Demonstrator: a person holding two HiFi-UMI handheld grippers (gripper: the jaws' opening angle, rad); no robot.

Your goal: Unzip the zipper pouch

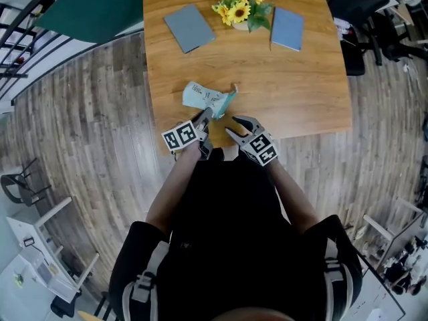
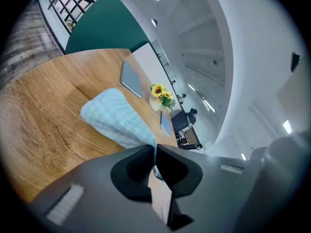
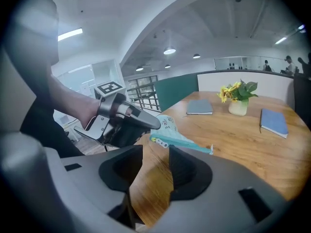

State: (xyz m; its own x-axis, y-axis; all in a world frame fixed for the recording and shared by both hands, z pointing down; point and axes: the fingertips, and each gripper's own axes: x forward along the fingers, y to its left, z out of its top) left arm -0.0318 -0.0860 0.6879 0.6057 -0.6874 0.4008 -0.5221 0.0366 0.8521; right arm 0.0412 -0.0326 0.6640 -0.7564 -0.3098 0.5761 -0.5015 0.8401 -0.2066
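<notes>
The zipper pouch [image 1: 208, 99] lies near the table's [image 1: 301, 105] front edge, one corner clamped in the left gripper's [image 1: 204, 117] fingers. The right gripper's [image 1: 232, 126] fingers stand apart, empty. A vase [image 1: 241, 24] holds sunflowers [image 1: 242, 7]. Only the right gripper view shows the zipper [image 3: 181, 143].

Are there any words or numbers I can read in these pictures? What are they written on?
On the pouch: dark print on its pale side, too small and blurred to read.
On the marker cubes: only black-and-white square patterns, no words.
On the notebooks: plain covers, no text to be seen.
So no text can be quoted.
</notes>
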